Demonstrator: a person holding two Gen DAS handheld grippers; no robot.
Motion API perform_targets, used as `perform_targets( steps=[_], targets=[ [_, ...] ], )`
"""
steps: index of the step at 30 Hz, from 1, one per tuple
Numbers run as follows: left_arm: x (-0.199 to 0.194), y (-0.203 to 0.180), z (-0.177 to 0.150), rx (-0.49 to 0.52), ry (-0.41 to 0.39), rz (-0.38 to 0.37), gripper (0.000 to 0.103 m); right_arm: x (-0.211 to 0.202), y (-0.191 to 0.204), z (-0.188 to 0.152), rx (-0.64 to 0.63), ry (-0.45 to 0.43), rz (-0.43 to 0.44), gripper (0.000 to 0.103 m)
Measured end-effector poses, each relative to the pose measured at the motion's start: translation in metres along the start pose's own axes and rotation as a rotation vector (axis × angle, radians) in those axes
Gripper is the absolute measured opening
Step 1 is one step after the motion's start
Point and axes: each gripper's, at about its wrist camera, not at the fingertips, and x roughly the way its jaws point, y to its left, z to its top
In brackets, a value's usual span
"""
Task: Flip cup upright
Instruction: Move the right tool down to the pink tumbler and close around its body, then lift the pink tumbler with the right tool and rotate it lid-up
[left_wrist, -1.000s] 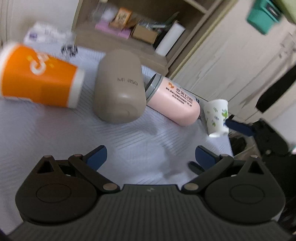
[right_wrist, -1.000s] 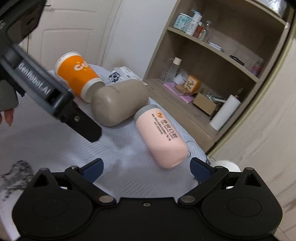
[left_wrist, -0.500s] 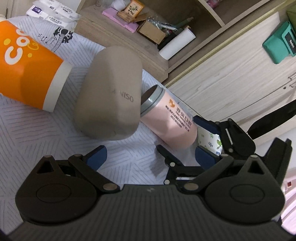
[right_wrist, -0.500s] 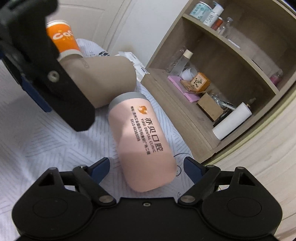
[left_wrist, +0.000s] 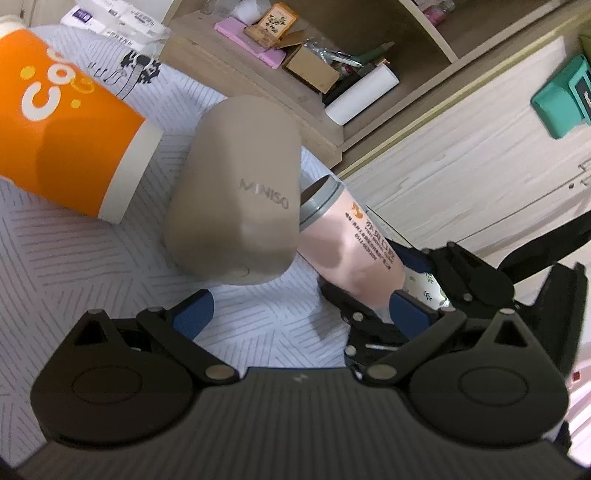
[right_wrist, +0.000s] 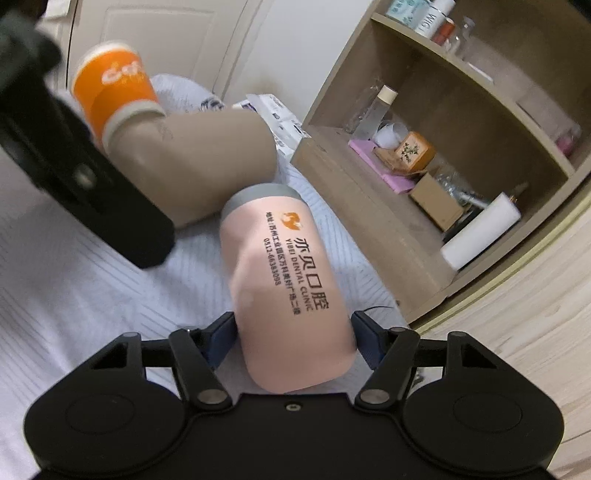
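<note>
A pink cup (right_wrist: 284, 291) with a grey rim lies on its side on the white striped cloth, also in the left wrist view (left_wrist: 351, 243). My right gripper (right_wrist: 293, 338) has its jaws around the cup's base end, one blue pad on each side, close to or touching it; it is also in the left wrist view (left_wrist: 406, 291). My left gripper (left_wrist: 299, 310) is open and empty, in front of a beige MINISO cup (left_wrist: 240, 206) lying on its side. An orange paper cup (left_wrist: 62, 147) lies on its side at the left.
A small white floral cup (left_wrist: 432, 291) stands behind my right gripper at the cloth's right edge. A wooden shelf unit (right_wrist: 424, 155) with boxes, bottles and a paper roll (right_wrist: 480, 236) stands beyond the table. A white tissue pack (left_wrist: 118, 18) lies at the back.
My right gripper has moved forward over the pink cup's base and narrowed around it. My left gripper has shifted slightly closer to the beige cup.
</note>
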Motion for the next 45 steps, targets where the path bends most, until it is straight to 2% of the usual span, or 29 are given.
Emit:
perform_targets(
  steps=[7,15,19,23,25,35,37,41,45],
  targets=[
    [-0.008,0.0,-0.006,0.003,0.013,-0.02,0.103,-0.014,0.012,0.007,0.176,0.08,-0.02,0.072],
    [-0.025,0.006,-0.022,0.028,0.035,-0.035,0.103,-0.04,0.04,-0.002,0.311,0.109,-0.041,0.072],
    [-0.035,0.012,-0.032,0.047,0.051,-0.038,0.103,-0.055,0.058,-0.008,0.387,0.121,-0.006,0.072],
    [-0.049,0.019,-0.04,0.048,0.055,-0.047,0.103,-0.066,0.063,-0.017,0.552,0.125,0.047,0.072],
    [-0.055,0.024,-0.044,0.038,0.06,-0.05,0.103,-0.069,0.068,-0.022,0.589,0.13,0.069,0.072],
    [-0.061,0.034,-0.06,0.008,0.098,-0.057,0.103,-0.076,0.082,-0.037,0.655,0.134,0.124,0.072],
    [-0.057,0.034,-0.061,-0.006,0.112,-0.071,0.101,-0.075,0.081,-0.038,0.648,0.129,0.121,0.073],
    [-0.051,0.026,-0.062,-0.009,0.119,-0.114,0.101,-0.08,0.081,-0.039,0.617,0.126,0.171,0.083],
    [-0.042,0.016,-0.061,0.012,0.109,-0.129,0.099,-0.085,0.08,-0.04,0.559,0.113,0.209,0.083]
  ],
)
